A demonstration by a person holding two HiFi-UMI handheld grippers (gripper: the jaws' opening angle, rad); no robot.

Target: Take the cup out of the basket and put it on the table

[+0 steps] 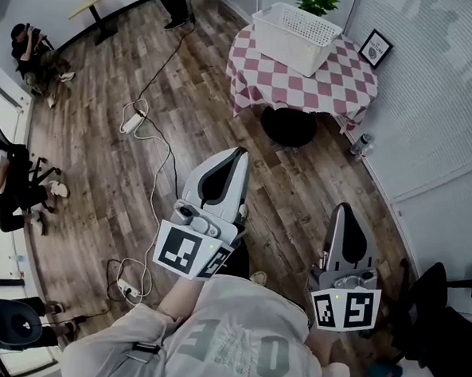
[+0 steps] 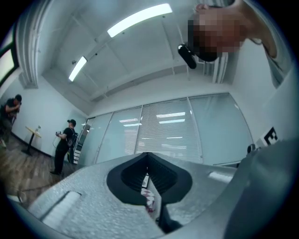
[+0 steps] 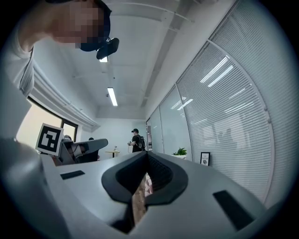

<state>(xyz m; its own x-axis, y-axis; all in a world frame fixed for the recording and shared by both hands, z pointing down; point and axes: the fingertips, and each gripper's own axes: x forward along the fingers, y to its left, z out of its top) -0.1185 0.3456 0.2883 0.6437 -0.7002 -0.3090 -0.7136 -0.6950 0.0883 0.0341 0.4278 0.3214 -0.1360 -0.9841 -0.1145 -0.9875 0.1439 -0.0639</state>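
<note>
A white plastic basket [image 1: 295, 36] stands on a round table with a red-and-white checked cloth [image 1: 306, 83], far ahead at the top of the head view. No cup shows; the basket's inside is hidden from here. My left gripper [image 1: 237, 153] and right gripper [image 1: 345, 208] are held over the wooden floor, well short of the table, both pointing toward it. Each is shut with nothing between the jaws. In the left gripper view the left gripper [image 2: 147, 154] points up at blinds and ceiling. In the right gripper view the right gripper [image 3: 147, 153] faces the glass wall.
A framed picture [image 1: 375, 47] and a plant [image 1: 317, 1] sit behind the basket. A black round base [image 1: 288, 125] lies under the table, a bottle [image 1: 361, 144] on the floor beside it. Cables and a power strip [image 1: 133, 122] cross the floor at left, with people nearby. A black chair [image 1: 443, 316] stands at lower right.
</note>
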